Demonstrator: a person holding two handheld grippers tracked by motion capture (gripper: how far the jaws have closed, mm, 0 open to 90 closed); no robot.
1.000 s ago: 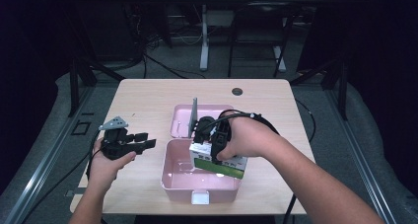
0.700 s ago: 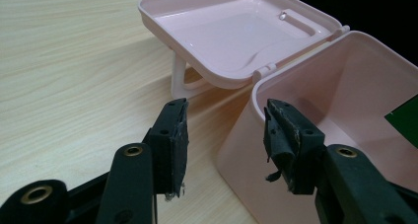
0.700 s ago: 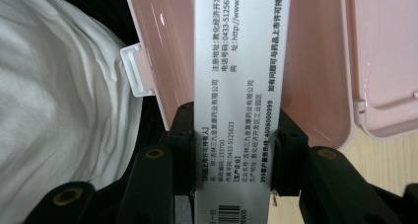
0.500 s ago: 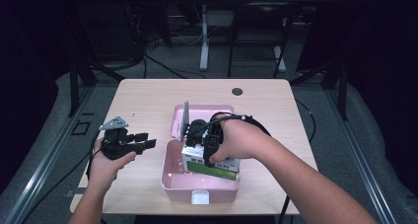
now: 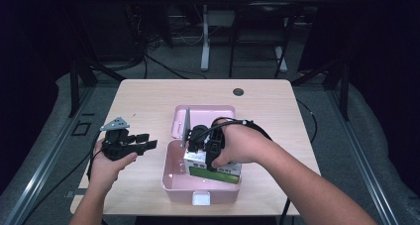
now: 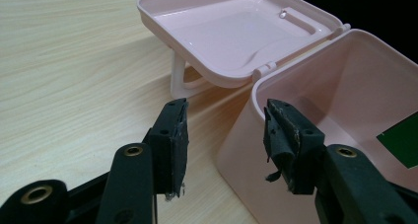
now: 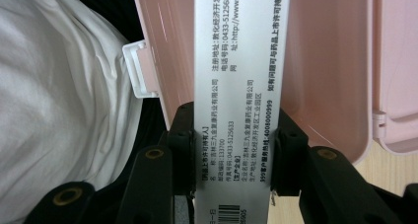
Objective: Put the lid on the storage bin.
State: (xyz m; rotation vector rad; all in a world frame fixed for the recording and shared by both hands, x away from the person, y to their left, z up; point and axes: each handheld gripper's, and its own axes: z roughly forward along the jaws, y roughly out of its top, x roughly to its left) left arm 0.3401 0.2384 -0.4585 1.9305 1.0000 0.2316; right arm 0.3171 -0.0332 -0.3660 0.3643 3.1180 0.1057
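— Right gripper (image 5: 200,144) pinches a white and green carton (image 5: 214,166), a black pad on each long side, inside the pink box (image 5: 173,183). Room?

— Tight: the box walls stand close on both sides of the carton, and the white latch (image 7: 139,70) sits just left of the jaws. The open lid (image 5: 203,115) lies beyond.

— Left gripper (image 5: 143,143)?

— Jaws spread, empty, just beside the box's outer wall, with bare table (image 5: 143,96) behind it.

— Since a second ago?

— The carton has shifted left within the box; the left gripper stayed put.
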